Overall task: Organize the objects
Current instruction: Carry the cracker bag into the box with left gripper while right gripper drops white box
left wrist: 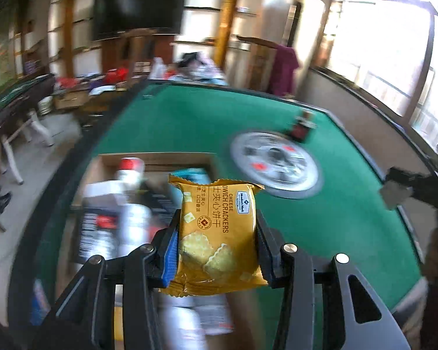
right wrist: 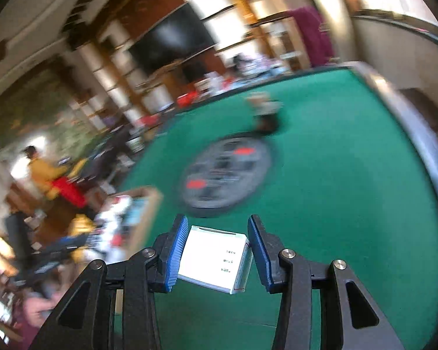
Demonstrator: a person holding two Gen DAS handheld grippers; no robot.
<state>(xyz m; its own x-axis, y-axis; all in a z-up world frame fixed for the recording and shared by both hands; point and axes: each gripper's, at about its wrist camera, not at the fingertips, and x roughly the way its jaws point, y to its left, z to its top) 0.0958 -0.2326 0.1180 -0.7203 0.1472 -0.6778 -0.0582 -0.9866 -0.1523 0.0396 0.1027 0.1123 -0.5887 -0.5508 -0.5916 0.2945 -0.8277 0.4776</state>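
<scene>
My left gripper point(left wrist: 218, 214) is shut on a yellow packet of cheese sandwich crackers point(left wrist: 216, 233), pinched at both sides by the blue pads. It hangs above a cardboard box point(left wrist: 154, 159) that holds a white bottle with a red cap point(left wrist: 131, 172) and several blurred packages. My right gripper point(right wrist: 218, 218) is shut on a small white carton point(right wrist: 210, 256) over the green table point(right wrist: 350, 204). The cardboard box point(right wrist: 149, 213) lies to its left. In the left wrist view the other gripper with its pale carton point(left wrist: 394, 195) shows at the right edge.
A round silver disc point(left wrist: 274, 163) point(right wrist: 227, 172) sits in the middle of the green table point(left wrist: 335, 233), with a small dark bottle point(left wrist: 302, 125) point(right wrist: 265, 113) just behind it. Cluttered tables stand beyond, and a person in a yellow top point(right wrist: 43, 175) stands at far left.
</scene>
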